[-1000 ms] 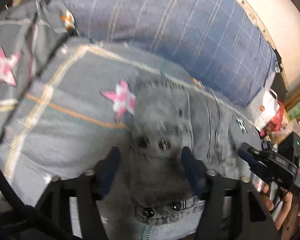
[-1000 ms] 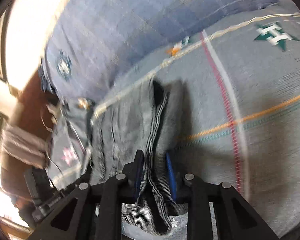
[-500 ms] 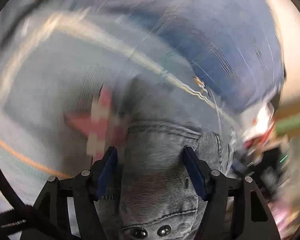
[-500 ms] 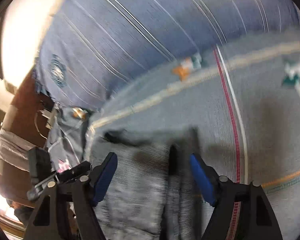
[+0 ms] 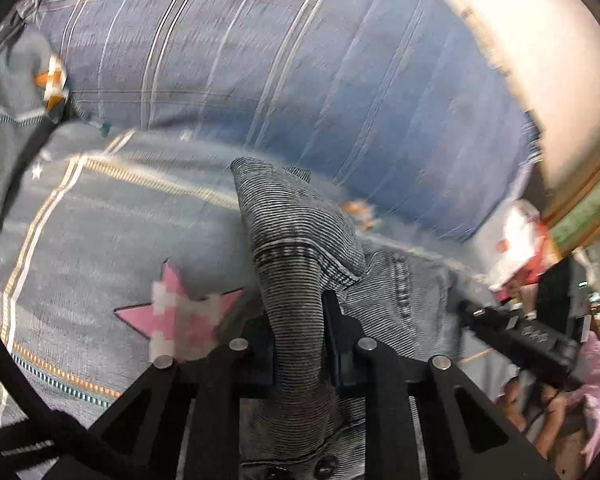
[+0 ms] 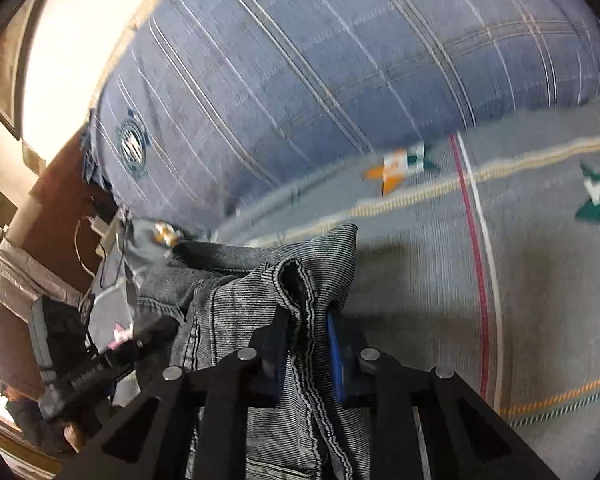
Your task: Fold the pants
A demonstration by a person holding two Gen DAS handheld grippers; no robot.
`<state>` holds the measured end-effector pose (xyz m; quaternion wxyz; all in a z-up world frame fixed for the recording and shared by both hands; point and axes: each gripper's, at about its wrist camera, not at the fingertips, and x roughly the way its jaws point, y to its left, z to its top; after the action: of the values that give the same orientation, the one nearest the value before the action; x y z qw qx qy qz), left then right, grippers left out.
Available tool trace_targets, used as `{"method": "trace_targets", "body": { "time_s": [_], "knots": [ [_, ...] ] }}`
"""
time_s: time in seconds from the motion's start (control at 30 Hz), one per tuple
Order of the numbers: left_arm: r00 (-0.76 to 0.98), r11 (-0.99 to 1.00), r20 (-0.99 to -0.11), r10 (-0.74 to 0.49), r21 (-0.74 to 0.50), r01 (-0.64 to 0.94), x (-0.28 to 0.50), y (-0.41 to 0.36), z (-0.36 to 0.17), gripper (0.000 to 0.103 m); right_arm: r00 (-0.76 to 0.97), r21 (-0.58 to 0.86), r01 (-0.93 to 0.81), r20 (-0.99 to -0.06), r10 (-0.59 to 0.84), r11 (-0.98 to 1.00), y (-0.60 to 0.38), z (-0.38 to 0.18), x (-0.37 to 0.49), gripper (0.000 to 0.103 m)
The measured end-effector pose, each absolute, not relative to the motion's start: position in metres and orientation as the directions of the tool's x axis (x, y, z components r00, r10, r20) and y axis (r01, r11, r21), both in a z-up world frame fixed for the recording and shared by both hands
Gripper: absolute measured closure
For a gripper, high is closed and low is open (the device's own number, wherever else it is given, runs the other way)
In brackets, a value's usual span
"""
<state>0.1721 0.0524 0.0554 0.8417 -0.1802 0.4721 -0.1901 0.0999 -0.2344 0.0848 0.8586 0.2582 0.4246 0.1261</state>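
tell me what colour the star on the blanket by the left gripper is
Pink with white pixel-like blocks: the star shows best in the left wrist view.

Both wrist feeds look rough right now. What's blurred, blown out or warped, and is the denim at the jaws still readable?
Left wrist: bedspread and clutter smeared, wall blown out, pants ribbing crisp between the jaws. Right wrist: upper-left glare, blurred bedspread, bowed pillow stripes, sharp seam.

Grey patterned bedspread (image 6: pixel 540 280), striped pants (image 6: pixel 236 300) on it
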Motion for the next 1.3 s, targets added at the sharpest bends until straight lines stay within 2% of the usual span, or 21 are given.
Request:
{"method": "trace_targets", "body": {
  "time_s": [0.03, 0.07, 0.1, 0.13, 0.17, 0.27, 0.33, 0.4, 0.43, 0.5, 0.63, 0.73, 0.83, 0.9, 0.93, 0.97, 1.0, 1.1, 1.2, 1.3],
  "knots": [
    [0.455, 0.874, -0.757, -0.469, -0.471, 0.117, 0.178, 0.053, 0.043, 0.079, 0.597, 0.554, 0.015, -0.673, 0.437, 0.832, -0.235, 0.077, 0.104, 0.084],
    [0.425, 0.882, -0.784, -0.452, -0.463, 0.085, 0.182, 0.052, 0.03, 0.065, 0.576, 0.552, 0.026, -0.689, 0.439, 0.833, -0.234, 0.067, 0.11, 0.084],
    [0.423, 0.886, -0.795, -0.435, -0.462, 0.044, 0.184, 0.056, 0.02, 0.057, 0.544, 0.521, 0.049, -0.73, 0.415, 0.852, -0.23, 0.052, 0.116, 0.081],
    [0.429, 0.886, -0.795, -0.429, -0.464, 0.026, 0.183, 0.059, 0.02, 0.045, 0.523, 0.482, 0.067, -0.762, 0.381, 0.873, -0.227, 0.045, 0.118, 0.073],
    [0.42, 0.883, -0.798, -0.433, -0.469, 0.018, 0.183, 0.062, 0.022, 0.042, 0.508, 0.442, 0.074, -0.788, 0.348, 0.894, -0.223, 0.038, 0.12, 0.067],
    [0.412, 0.889, -0.801, -0.434, -0.456, 0.049, 0.172, 0.065, 0.037, 0.042, 0.512, 0.402, 0.086, -0.803, 0.306, 0.912, -0.223, 0.047, 0.112, 0.063],
    [0.45, 0.9, -0.788, -0.42, -0.424, 0.097, 0.153, 0.063, 0.057, 0.04, 0.566, 0.417, 0.065, -0.764, 0.311, 0.907, -0.23, 0.068, 0.094, 0.063],
    [0.482, 0.912, -0.781, -0.397, -0.393, 0.114, 0.133, 0.066, 0.065, 0.036, 0.614, 0.457, 0.029, -0.71, 0.345, 0.889, -0.234, 0.088, 0.07, 0.053],
    [0.485, 0.917, -0.783, -0.389, -0.379, 0.122, 0.122, 0.066, 0.067, 0.036, 0.625, 0.475, 0.012, -0.69, 0.364, 0.88, -0.234, 0.094, 0.061, 0.04],
    [0.484, 0.915, -0.78, -0.398, -0.379, 0.141, 0.098, 0.067, 0.066, 0.036, 0.632, 0.518, -0.058, -0.643, 0.433, 0.853, -0.227, 0.102, 0.029, 0.039],
    [0.465, 0.897, -0.774, -0.43, -0.423, 0.126, 0.057, 0.071, 0.051, 0.036, 0.587, 0.553, -0.07, -0.65, 0.483, 0.83, -0.215, 0.085, -0.009, 0.039],
    [0.448, 0.874, -0.766, -0.461, -0.478, 0.081, 0.048, 0.076, 0.035, 0.036, 0.552, 0.574, -0.046, -0.667, 0.5, 0.817, -0.213, 0.064, -0.018, 0.04],
    [0.454, 0.872, -0.763, -0.46, -0.484, 0.072, 0.048, 0.078, 0.034, 0.036, 0.555, 0.54, -0.062, -0.68, 0.479, 0.839, -0.205, 0.066, -0.013, 0.047],
    [0.438, 0.877, -0.776, -0.455, -0.475, 0.069, 0.048, 0.074, 0.029, 0.035, 0.522, 0.492, -0.055, -0.728, 0.445, 0.869, -0.194, 0.056, -0.007, 0.049],
    [0.425, 0.876, -0.781, -0.458, -0.477, 0.068, 0.049, 0.071, 0.025, 0.035, 0.483, 0.442, -0.031, -0.778, 0.4, 0.897, -0.188, 0.046, -0.002, 0.054],
    [0.415, 0.872, -0.782, -0.466, -0.486, 0.063, 0.048, 0.07, 0.022, 0.035, 0.471, 0.419, -0.011, -0.799, 0.374, 0.908, -0.187, 0.039, -0.001, 0.059],
    [0.413, 0.871, -0.782, -0.467, -0.488, 0.059, 0.048, 0.07, 0.021, 0.035, 0.475, 0.424, 0.003, -0.797, 0.372, 0.905, -0.19, 0.037, -0.001, 0.059],
    [0.431, 0.89, -0.79, -0.436, -0.45, 0.075, 0.045, 0.067, 0.023, 0.036, 0.486, 0.442, 0.016, -0.788, 0.379, 0.897, -0.196, 0.041, -0.003, 0.066],
    [0.492, 0.934, -0.797, -0.35, -0.337, 0.118, 0.035, 0.05, 0.033, 0.043, 0.494, 0.371, 0.006, -0.809, 0.32, 0.929, -0.19, 0.043, -0.004, 0.086],
    [0.529, 0.946, -0.785, -0.322, -0.282, 0.157, 0.023, 0.041, 0.041, 0.048, 0.537, 0.326, -0.011, -0.796, 0.281, 0.945, -0.19, 0.062, -0.013, 0.091]
  ]
}}
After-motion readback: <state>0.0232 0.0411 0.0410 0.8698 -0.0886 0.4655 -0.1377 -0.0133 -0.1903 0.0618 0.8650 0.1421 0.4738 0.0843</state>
